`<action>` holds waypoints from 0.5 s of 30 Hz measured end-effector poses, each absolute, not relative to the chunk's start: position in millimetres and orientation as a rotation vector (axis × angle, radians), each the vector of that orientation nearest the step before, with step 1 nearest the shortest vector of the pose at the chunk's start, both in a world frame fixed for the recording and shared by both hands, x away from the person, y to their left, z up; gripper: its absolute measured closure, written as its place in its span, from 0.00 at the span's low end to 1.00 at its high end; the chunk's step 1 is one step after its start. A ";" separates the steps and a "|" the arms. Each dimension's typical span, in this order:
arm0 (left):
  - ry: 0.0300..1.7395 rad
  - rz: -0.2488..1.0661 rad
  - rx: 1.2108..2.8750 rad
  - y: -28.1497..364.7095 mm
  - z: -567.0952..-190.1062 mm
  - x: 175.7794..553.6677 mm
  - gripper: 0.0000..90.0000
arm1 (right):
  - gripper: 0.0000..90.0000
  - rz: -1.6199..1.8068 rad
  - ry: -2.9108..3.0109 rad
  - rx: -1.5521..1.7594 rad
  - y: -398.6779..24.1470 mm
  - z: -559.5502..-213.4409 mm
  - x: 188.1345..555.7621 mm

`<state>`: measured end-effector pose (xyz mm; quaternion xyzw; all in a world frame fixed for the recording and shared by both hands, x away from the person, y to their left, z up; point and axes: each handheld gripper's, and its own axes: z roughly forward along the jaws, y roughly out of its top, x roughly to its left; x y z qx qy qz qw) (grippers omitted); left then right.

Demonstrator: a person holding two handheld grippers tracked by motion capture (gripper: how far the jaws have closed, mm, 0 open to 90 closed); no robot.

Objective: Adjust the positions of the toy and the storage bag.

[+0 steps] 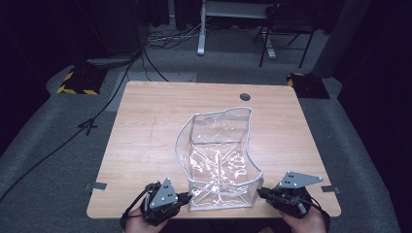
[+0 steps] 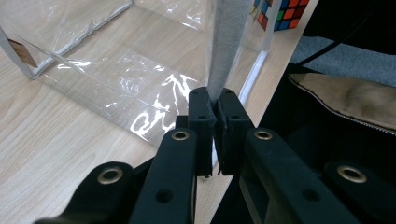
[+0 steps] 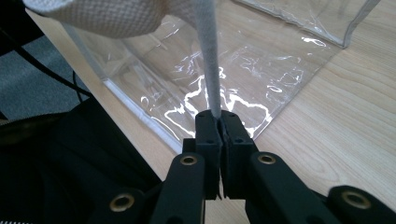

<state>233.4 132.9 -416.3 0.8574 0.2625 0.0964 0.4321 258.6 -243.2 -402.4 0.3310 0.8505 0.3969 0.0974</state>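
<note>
A clear plastic bag [image 1: 218, 155] with grey-white trim stands open on the wooden table [image 1: 145, 126], close to the front edge. My left gripper [image 1: 187, 196] is shut on the trim at the bag's near left corner. In the left gripper view the jaws [image 2: 215, 100] pinch the grey trim strip [image 2: 224, 51]. My right gripper [image 1: 262, 192] is shut on the trim at the near right corner. The right gripper view shows that grip [image 3: 218, 116] on the grey strip [image 3: 210, 60], with the clear bag wall [image 3: 233, 79] behind it.
A colourful puzzle cube [image 2: 280, 11] shows past the bag near the table edge in the left gripper view. The table has a round cable hole [image 1: 245, 96] at the back. A chair [image 1: 286, 29] and floor cables [image 1: 165, 39] lie beyond the table.
</note>
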 end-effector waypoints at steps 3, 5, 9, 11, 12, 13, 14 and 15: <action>0.631 0.198 2.144 131.5 -416.8 231.8 0.96 | 0.97 1.166 2.528 0.984 -246.4 -401.4 251.6; 0.612 0.192 2.151 128.1 -416.6 230.1 0.96 | 0.97 1.169 2.535 0.997 -251.6 -400.9 245.3; 0.615 0.191 2.158 126.9 -417.1 230.2 0.84 | 0.88 1.171 2.536 0.993 -255.3 -400.6 242.0; 0.623 0.195 2.167 127.4 -417.3 230.1 0.74 | 0.82 1.178 2.533 0.995 -256.3 -400.2 242.0; 0.622 0.182 2.167 127.7 -418.1 229.7 0.64 | 0.78 1.177 2.535 0.997 -258.3 -398.9 242.2; 0.607 0.182 2.160 129.2 -418.8 229.6 0.59 | 0.74 1.169 2.534 0.986 -260.6 -397.8 242.7; 0.599 0.180 2.166 131.2 -419.5 228.8 0.55 | 0.69 1.162 2.517 0.979 -263.6 -396.0 243.0; 0.601 0.185 2.183 135.8 -420.8 228.6 0.50 | 0.61 1.165 2.491 0.986 -272.0 -392.0 244.4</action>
